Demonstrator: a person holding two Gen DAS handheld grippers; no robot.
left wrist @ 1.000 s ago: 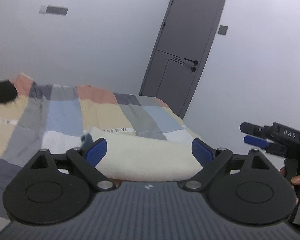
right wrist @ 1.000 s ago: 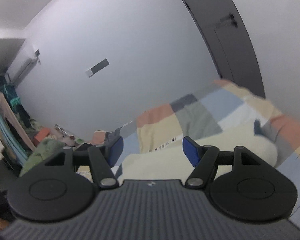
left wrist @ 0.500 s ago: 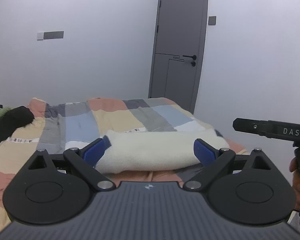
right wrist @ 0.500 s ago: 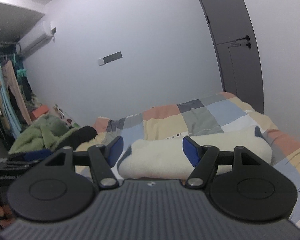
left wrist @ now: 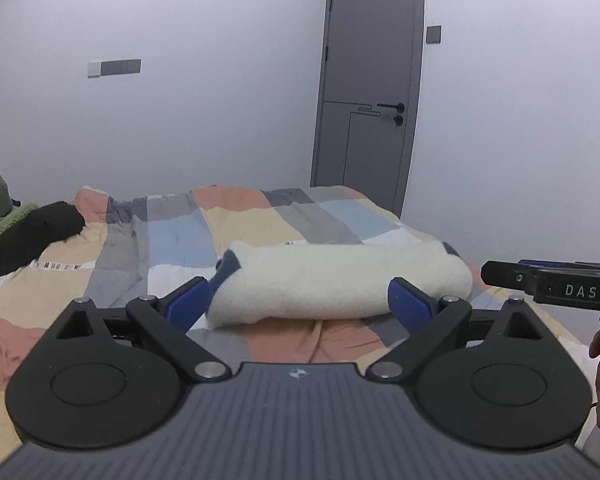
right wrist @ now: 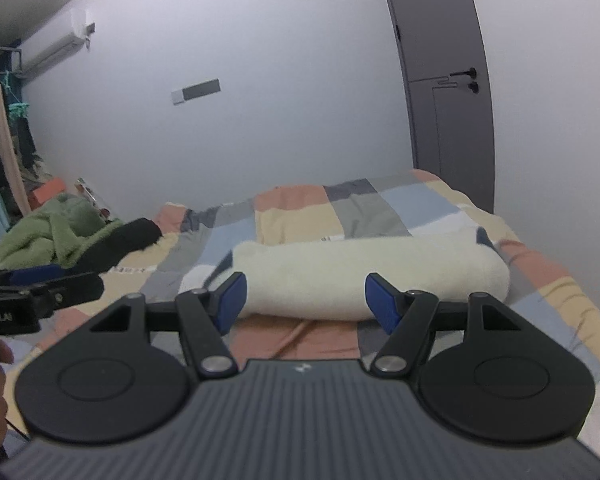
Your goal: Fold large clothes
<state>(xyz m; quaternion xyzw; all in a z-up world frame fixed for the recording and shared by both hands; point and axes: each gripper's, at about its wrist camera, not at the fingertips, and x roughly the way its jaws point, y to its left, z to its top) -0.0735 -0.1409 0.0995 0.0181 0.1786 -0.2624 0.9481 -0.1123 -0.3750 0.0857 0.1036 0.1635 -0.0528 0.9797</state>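
Note:
A folded cream fleece garment (left wrist: 340,284) with a dark blue lining edge lies across the near part of the patchwork bed (left wrist: 180,236). It also shows in the right wrist view (right wrist: 376,276). My left gripper (left wrist: 298,306) is open and empty, held back from the garment's near edge. My right gripper (right wrist: 305,300) is open and empty, also short of the garment. The right gripper's body (left wrist: 556,284) shows at the right edge of the left wrist view. The left gripper's body (right wrist: 36,292) shows at the left of the right wrist view.
A pile of green and black clothes (right wrist: 72,236) lies at the bed's far left. A grey door (left wrist: 370,92) stands in the wall behind the bed's right corner. Hanging clothes (right wrist: 0,152) fill the far left.
Both grippers have drawn back and levelled out. The folded garment now sits farther ahead of the open fingers, with the whole bed in view.

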